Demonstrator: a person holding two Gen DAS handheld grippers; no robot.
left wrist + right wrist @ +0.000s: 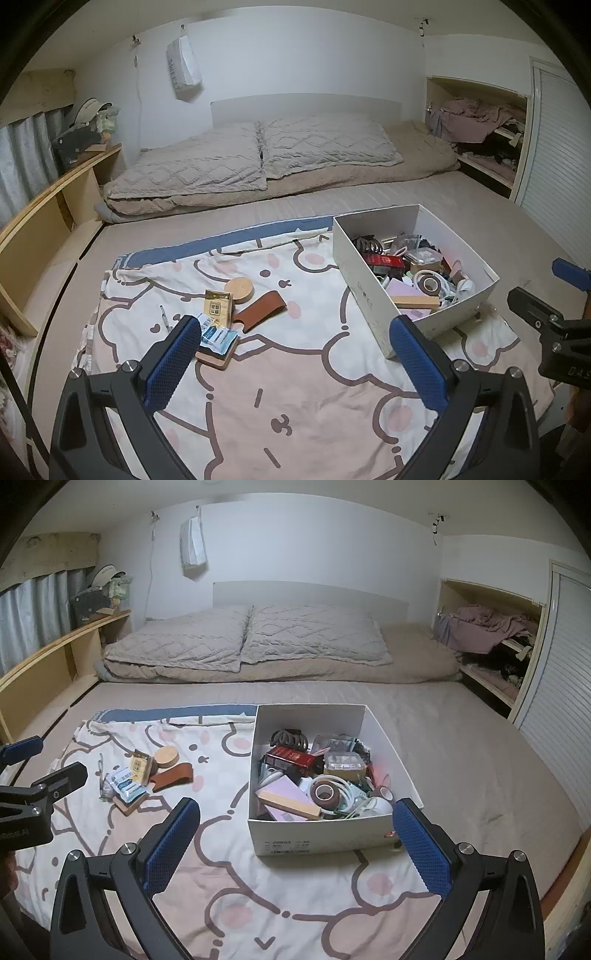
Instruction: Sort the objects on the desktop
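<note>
A: Start with the left wrist view. What is the left gripper (295, 354) doing?

B: Its blue-padded fingers (173, 363) stand wide apart with nothing between them, above a cartoon-print cloth (295, 406) spread on the bed (221, 214). The right gripper (554, 317) shows at the right edge; from here I cannot tell how its fingers stand.

A: And the things to sort?

B: A small cluster lies on the cloth ahead and to the left: a round wooden lid (240, 290), a gold packet (217, 308) just beside it, a brown leather piece (260, 310) touching the lid's near side, and a blue-and-white sachet (218, 336) resting on a thin wooden block (214, 360). A white box (369, 295), crammed with items, sits on the cloth to the right, well apart from the cluster.

A: Now the right wrist view.

B: The right gripper (295, 834) is also spread open and empty, just short of the white box (317, 830). Inside I see a red carton (291, 758), a dark hair claw (288, 736), a roll of brown tape (325, 794) and a pink pad (284, 794). The same cluster lies left of the box, with the round wooden lid (167, 757) at its far side. The left gripper (40, 775) enters at the left edge.
</note>
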